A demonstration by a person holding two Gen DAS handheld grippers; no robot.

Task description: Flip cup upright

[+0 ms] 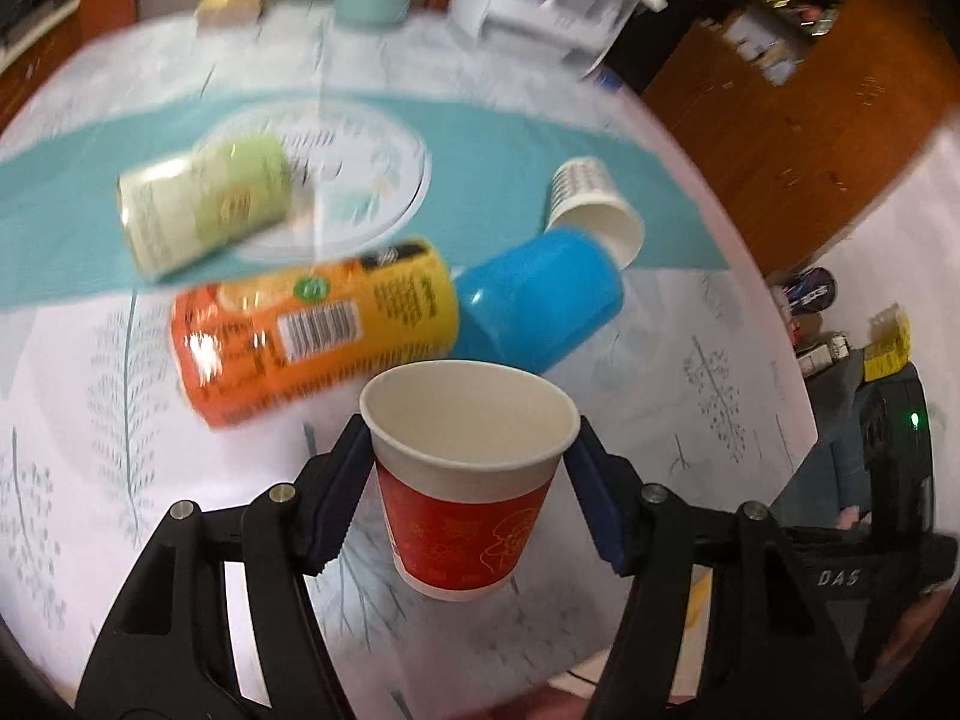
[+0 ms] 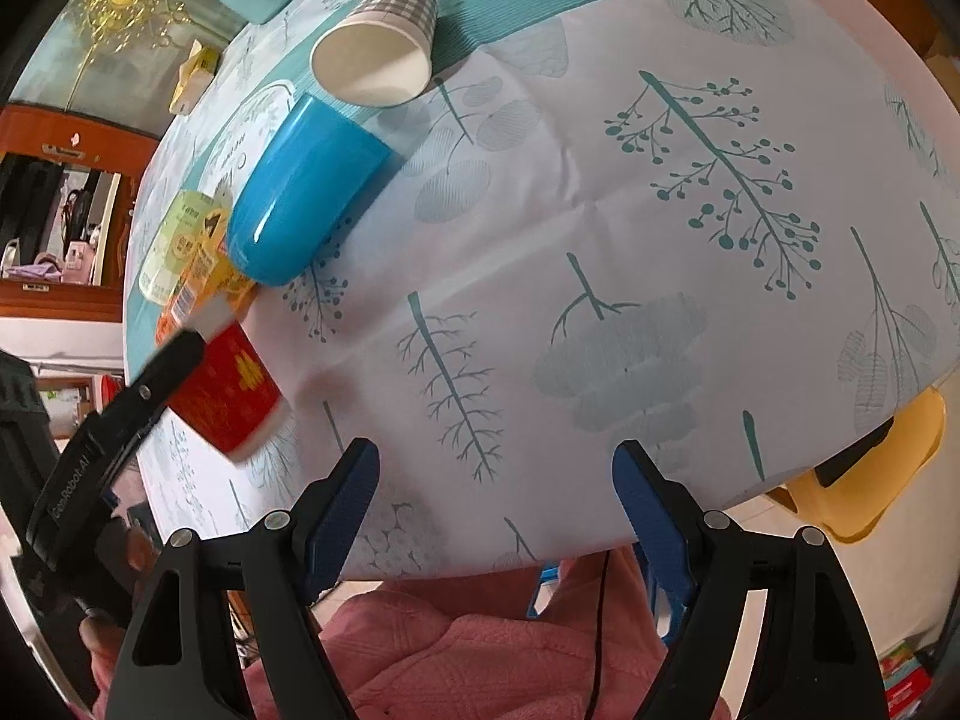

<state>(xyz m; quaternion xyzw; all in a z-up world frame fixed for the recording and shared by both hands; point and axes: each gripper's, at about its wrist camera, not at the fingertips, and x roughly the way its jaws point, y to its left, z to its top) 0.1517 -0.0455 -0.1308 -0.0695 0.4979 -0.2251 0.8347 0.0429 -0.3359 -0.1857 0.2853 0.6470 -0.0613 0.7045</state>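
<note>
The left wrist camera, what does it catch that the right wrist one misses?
Only the left wrist view looks into the open mouth of the red paper cup gripped by the left gripper. Only the right wrist view shows the open, empty right gripper and a yellow plastic stool. Both show the blue plastic cup lying on its side.

Tree-patterned tablecloth [image 2: 600, 192] covers the table beside a yellow stool [image 2: 870, 480].

We are in a home dining room, judging by the round table's leaf-print tablecloth [image 2: 600, 228], wooden cabinets [image 1: 780, 120] and a gold-ornamented glass panel [image 2: 120, 6].
</note>
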